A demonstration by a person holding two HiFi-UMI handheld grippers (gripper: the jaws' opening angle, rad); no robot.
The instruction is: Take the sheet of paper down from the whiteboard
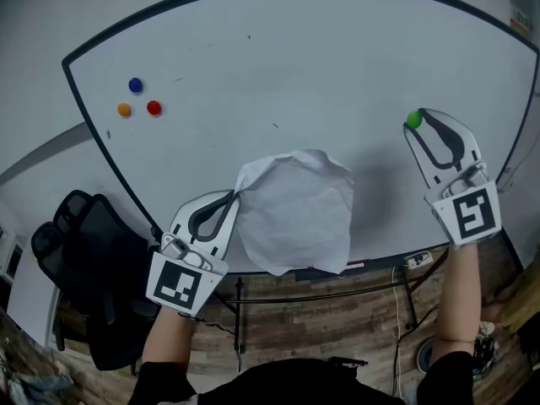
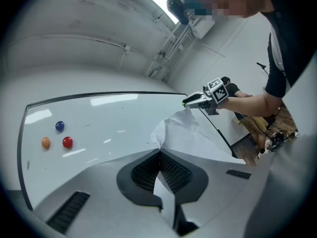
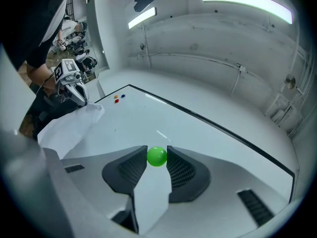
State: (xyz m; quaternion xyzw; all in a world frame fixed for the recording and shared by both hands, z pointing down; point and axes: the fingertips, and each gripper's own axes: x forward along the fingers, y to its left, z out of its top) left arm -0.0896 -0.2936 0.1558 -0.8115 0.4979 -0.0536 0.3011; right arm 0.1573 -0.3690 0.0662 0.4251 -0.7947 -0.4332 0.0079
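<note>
While the left gripper (image 1: 232, 197) keeps its jaws pinched together on the left corner of the crumpled sheet of paper (image 1: 295, 213), the sheet hangs before the whiteboard's (image 1: 295, 66) lower edge. Right gripper (image 3: 157, 153): clamped on a green magnet (image 1: 413, 119) at the board. Blue magnet (image 1: 135, 84), orange magnet (image 1: 124, 109) and red magnet (image 1: 153, 107) sit upper left. Marker cube (image 1: 179, 281): black-and-white squares

A blue magnet (image 1: 135, 84), orange magnet (image 1: 124, 109), red magnet (image 1: 153, 107) close together; black chair (image 1: 76, 243) lower left
</note>
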